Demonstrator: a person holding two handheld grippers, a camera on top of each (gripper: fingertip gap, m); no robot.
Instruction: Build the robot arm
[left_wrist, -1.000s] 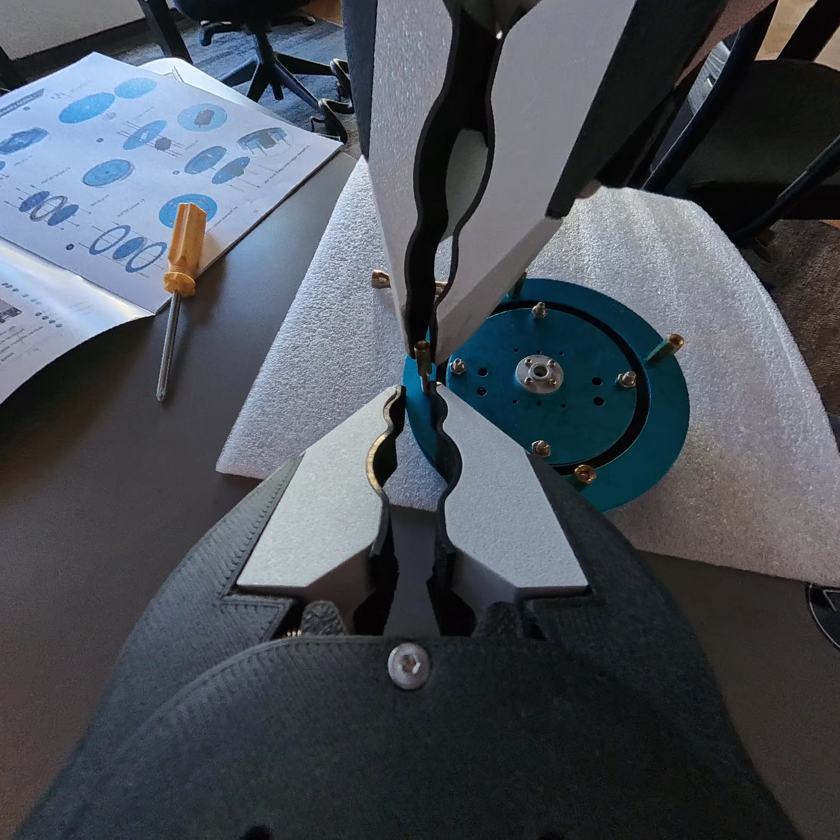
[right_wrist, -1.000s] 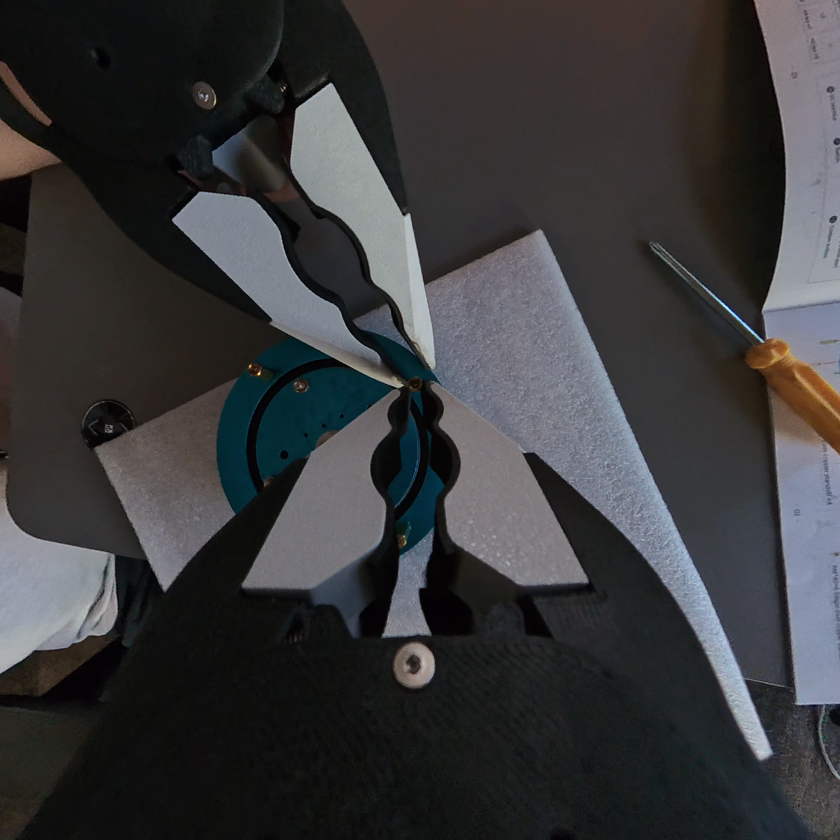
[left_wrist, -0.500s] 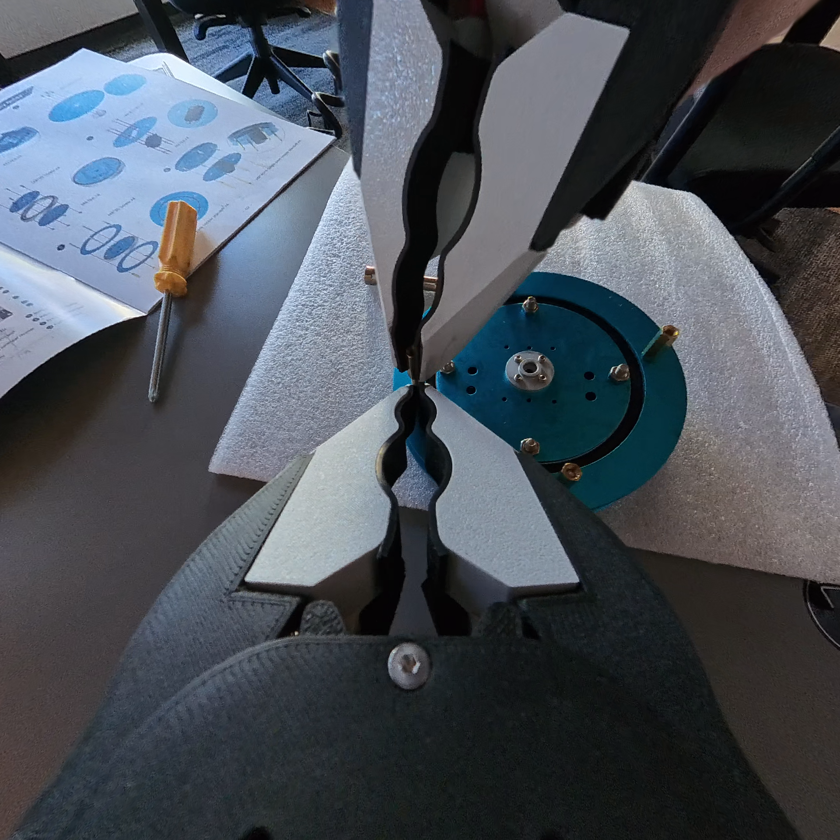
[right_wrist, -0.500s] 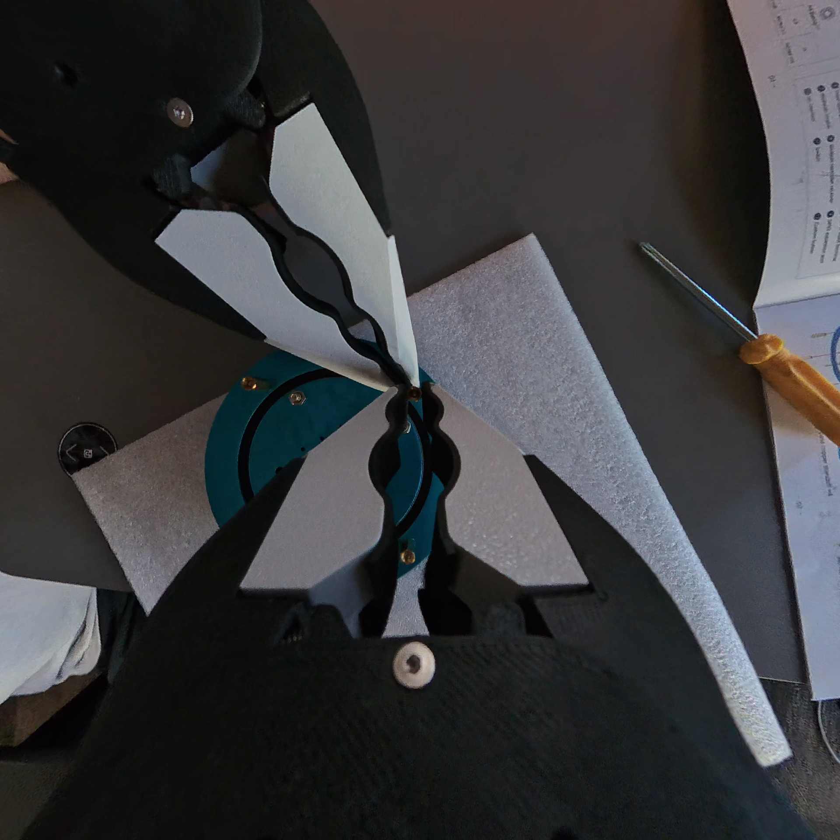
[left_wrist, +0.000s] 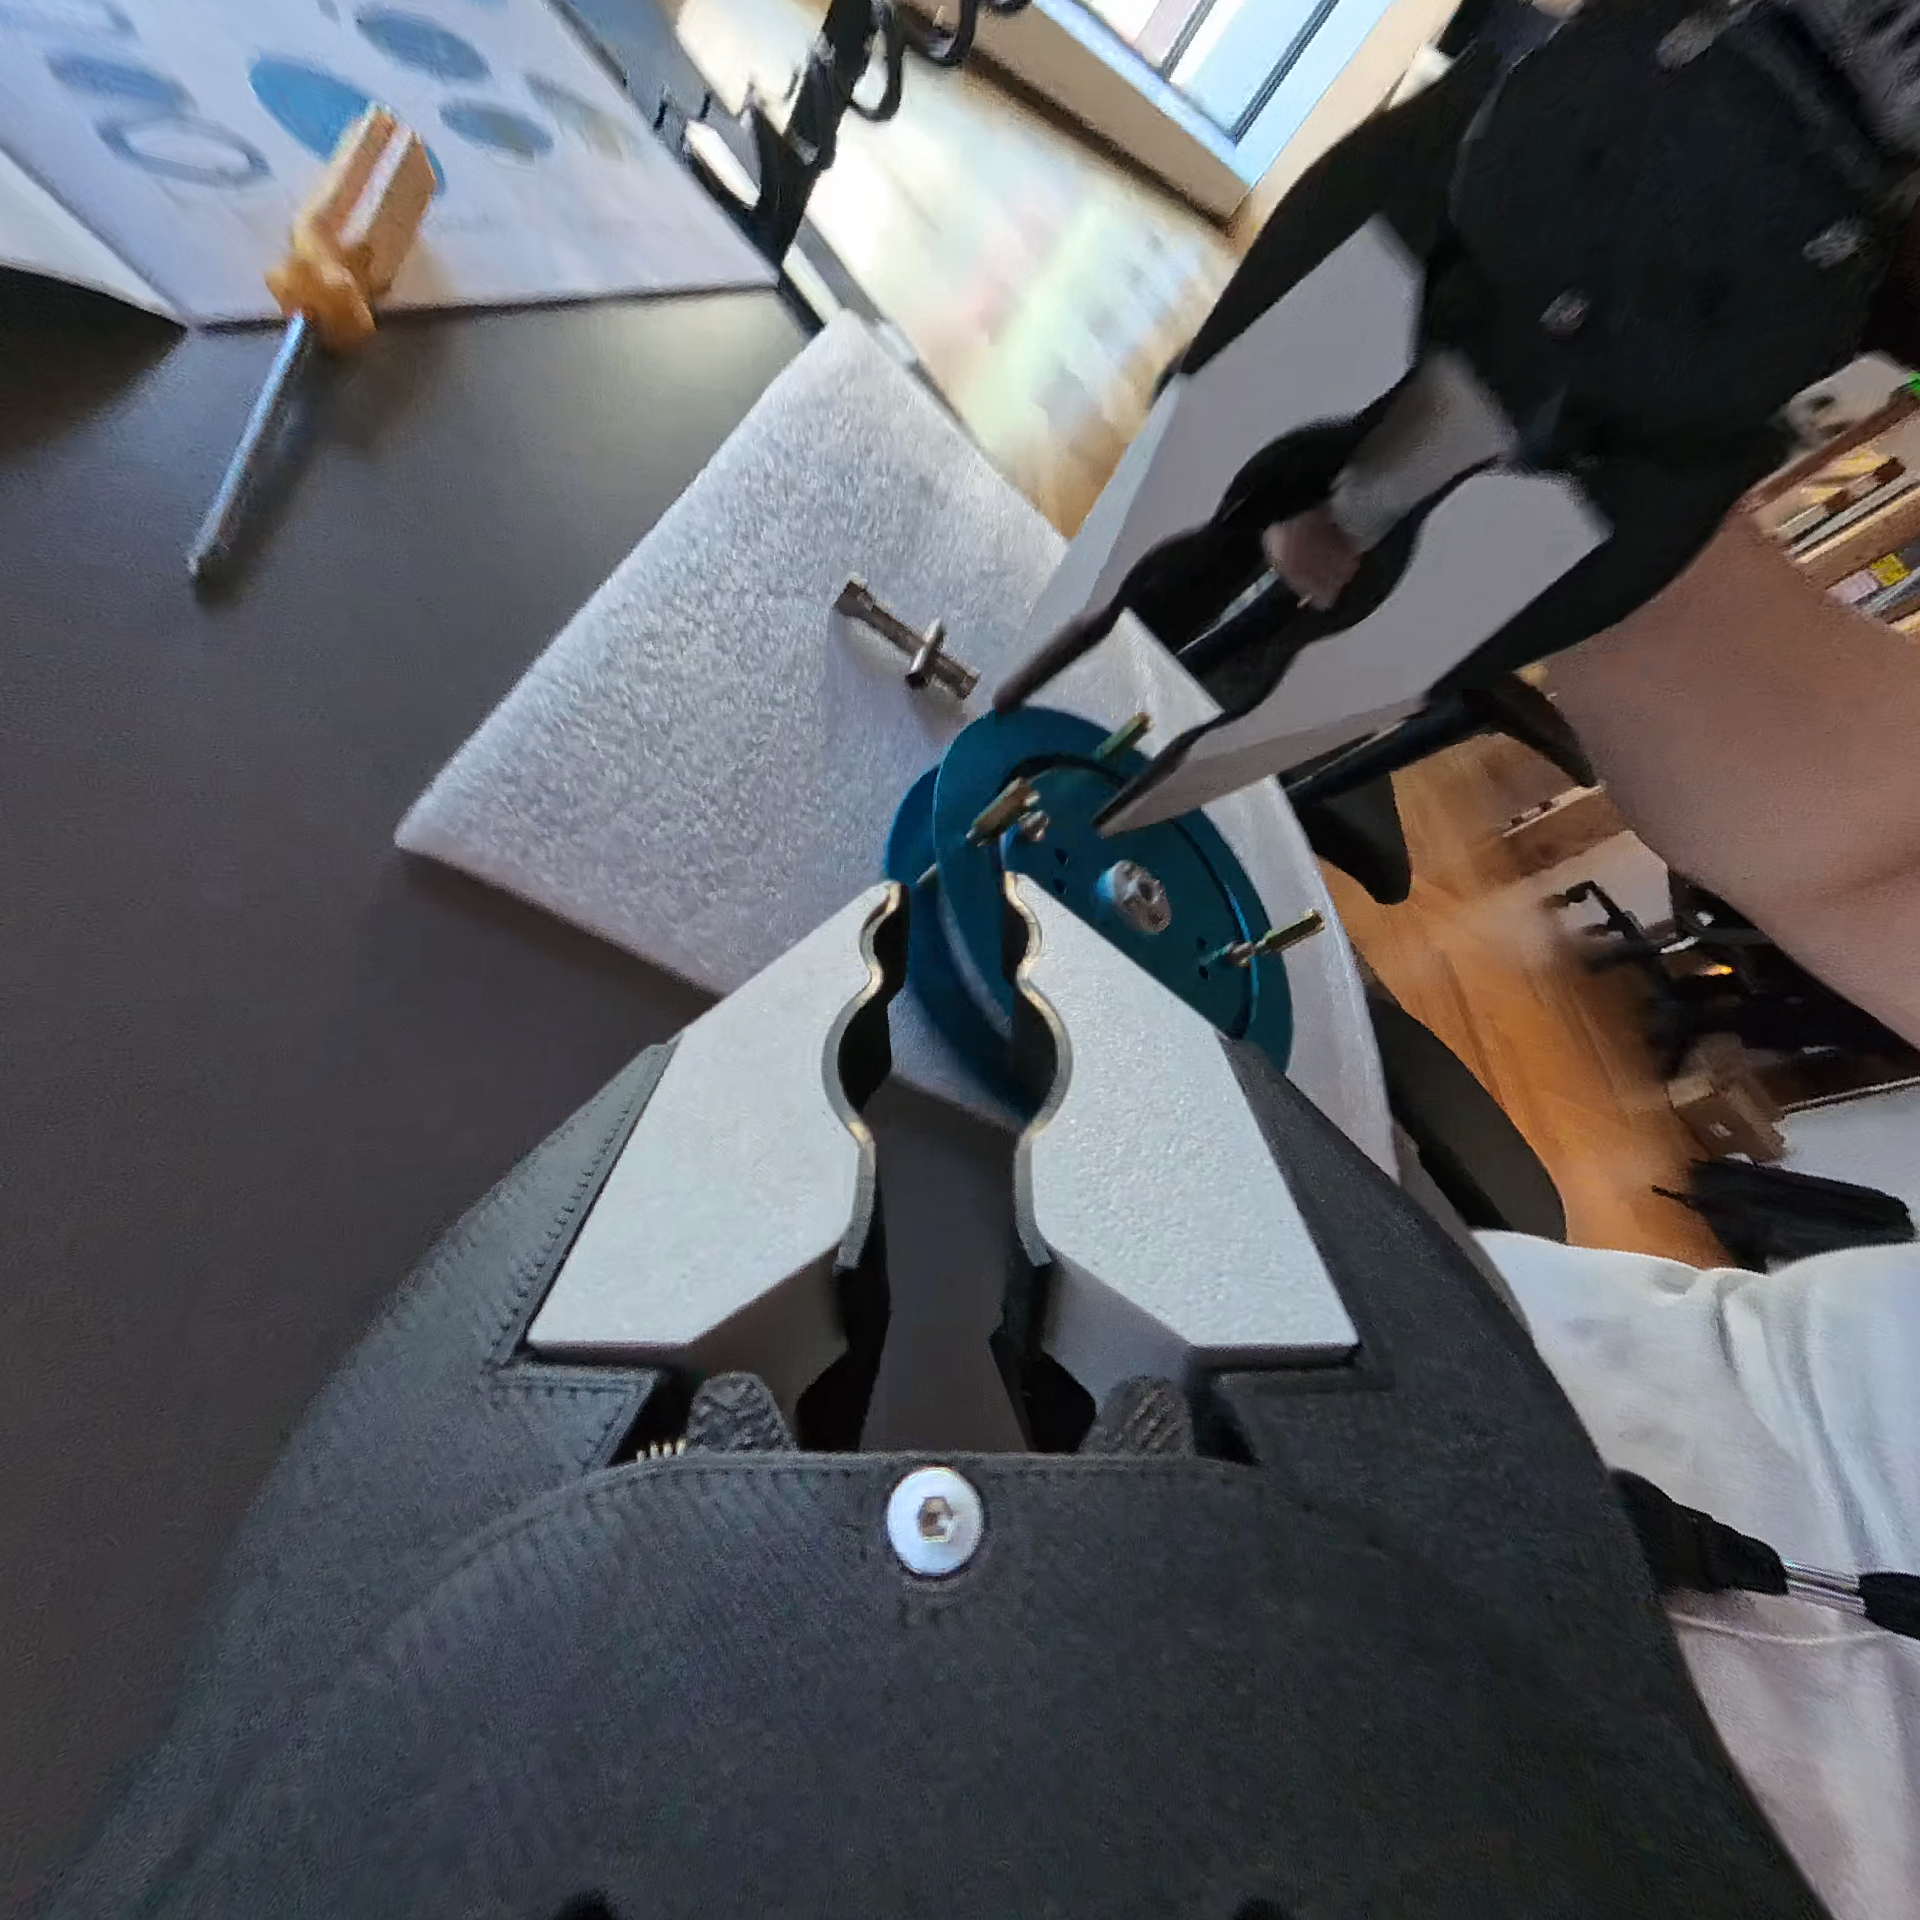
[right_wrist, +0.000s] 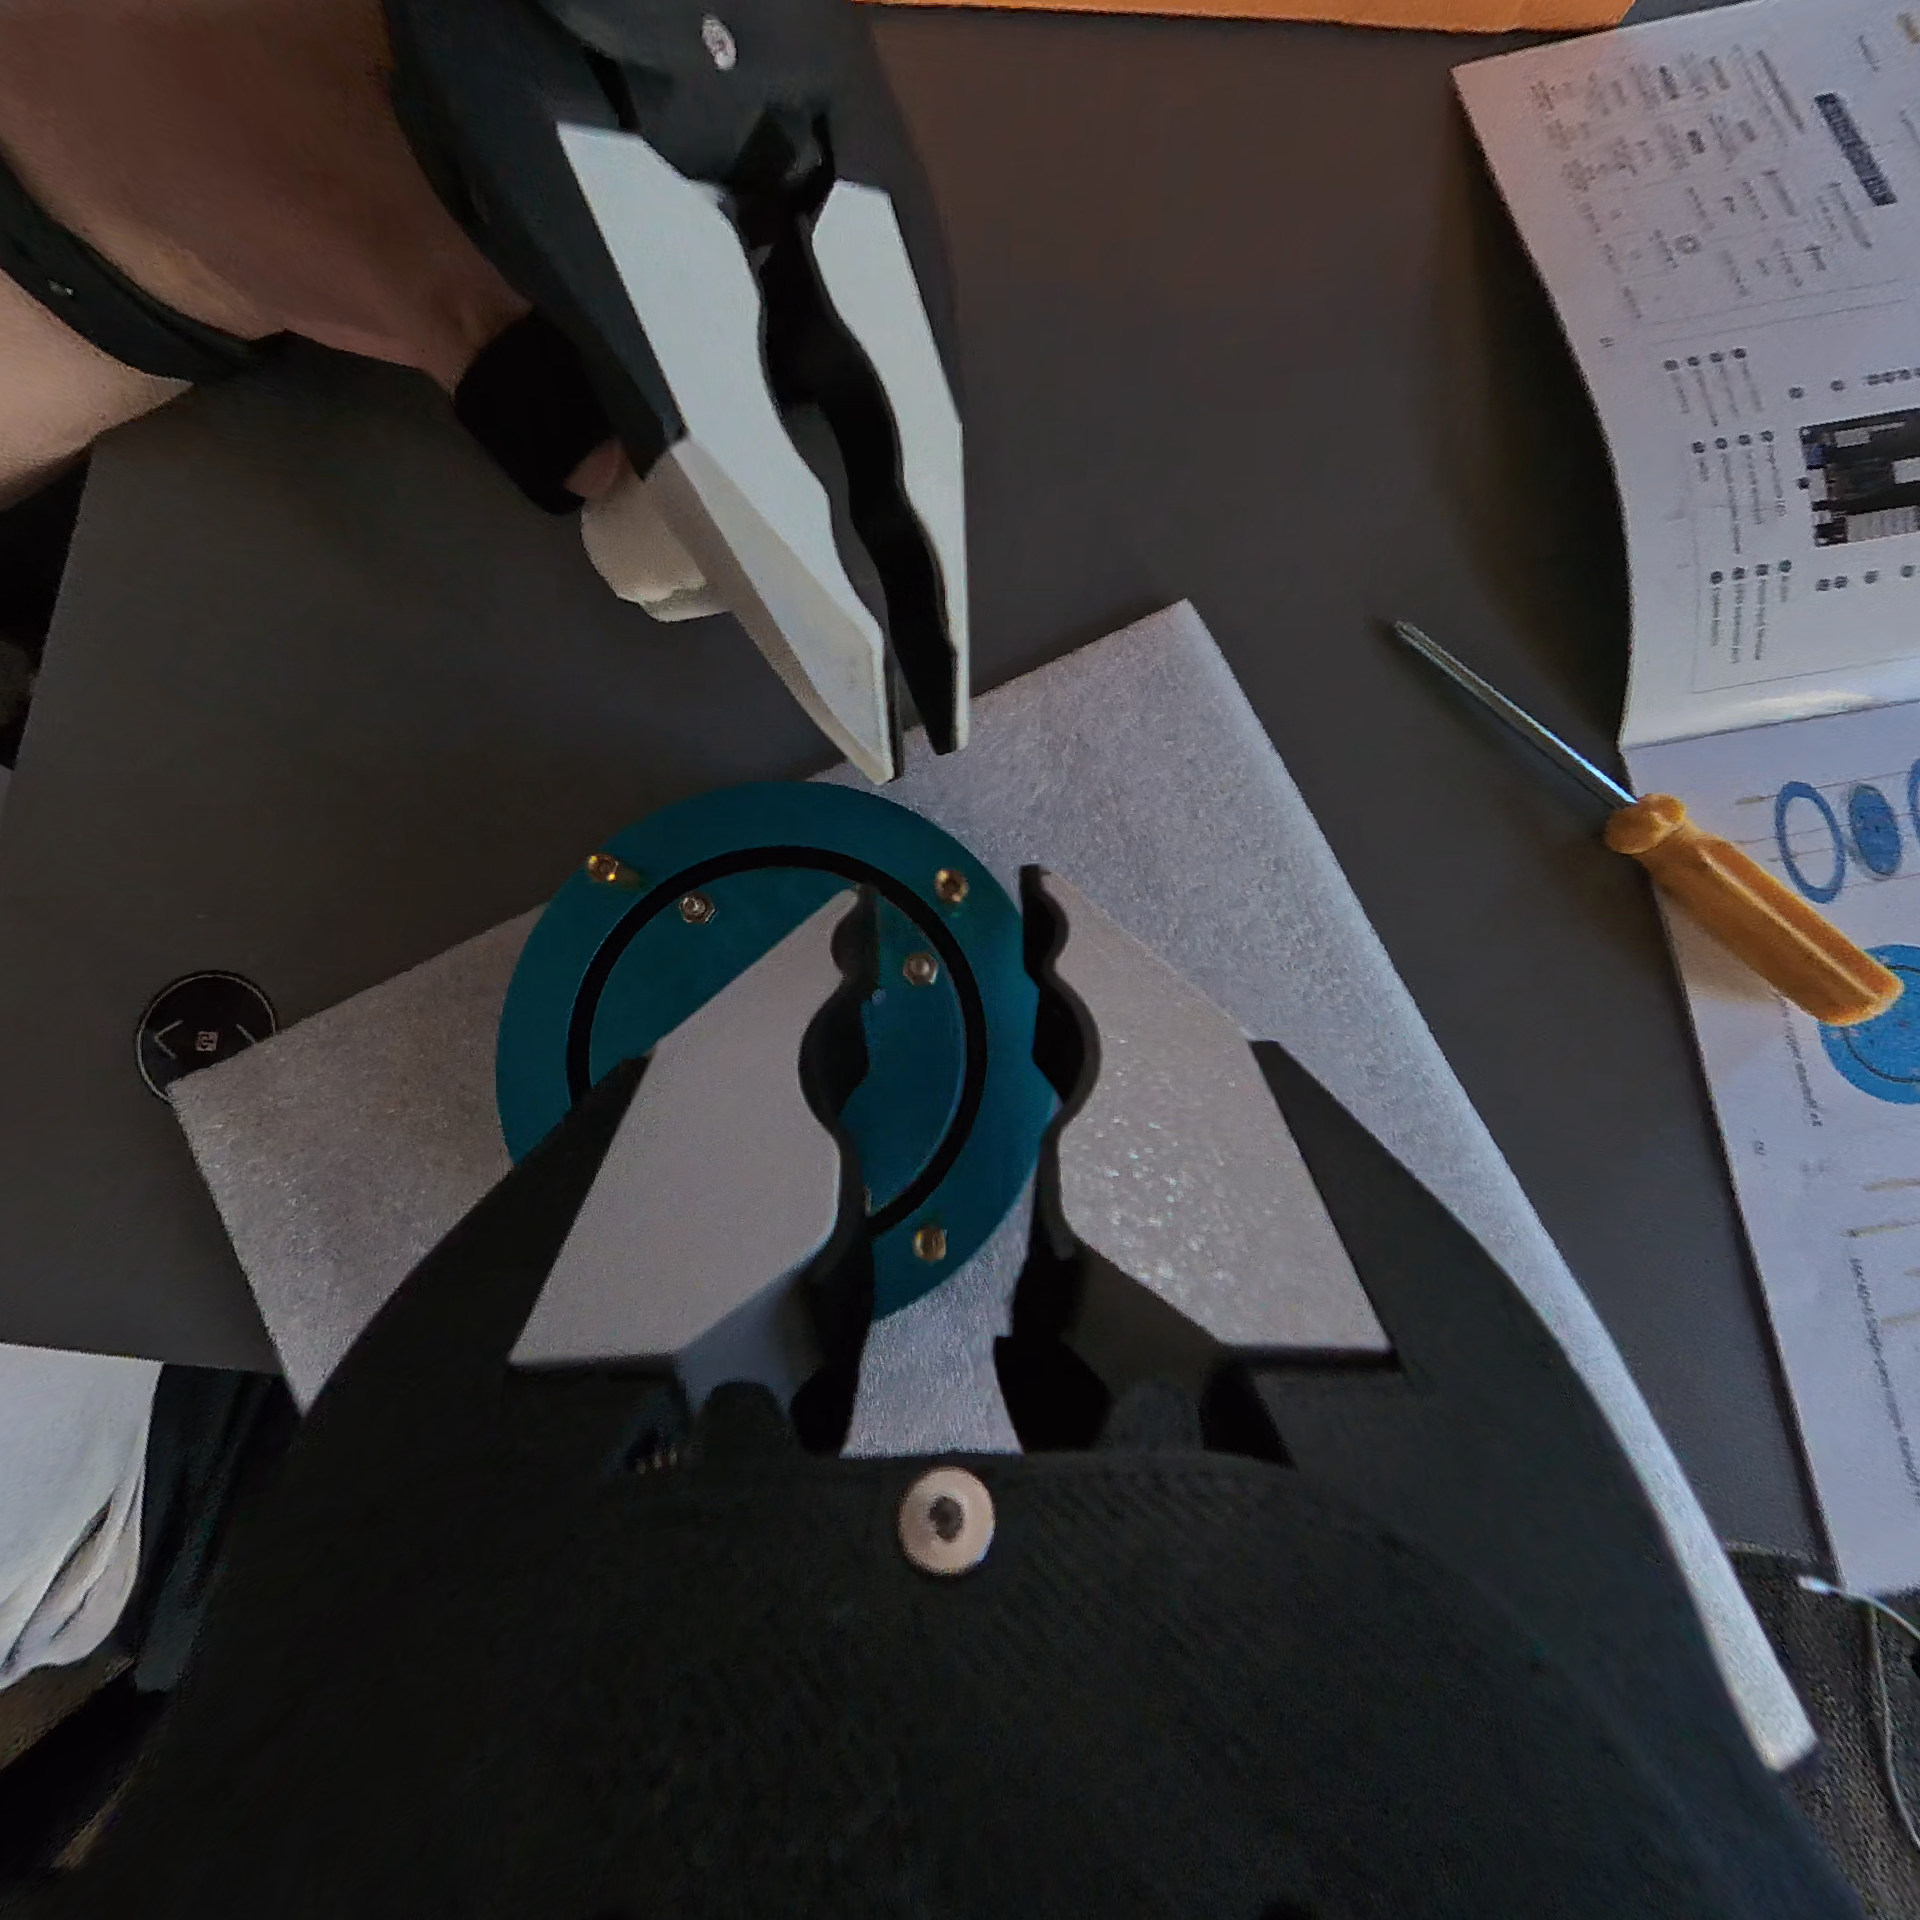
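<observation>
Both open grippers (left_wrist: 954, 902) (right_wrist: 951, 883) hover over flat teal disc (right_wrist: 727, 935).

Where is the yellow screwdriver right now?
The yellow screwdriver lies on the dark table, right of the white foam sheet in the right wrist view. Its handle rests on the printed paper.

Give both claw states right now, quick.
Left claw: open, holding nothing, tips by the blue disc rim.
Right claw: open, holding nothing, over the blue disc.
</observation>
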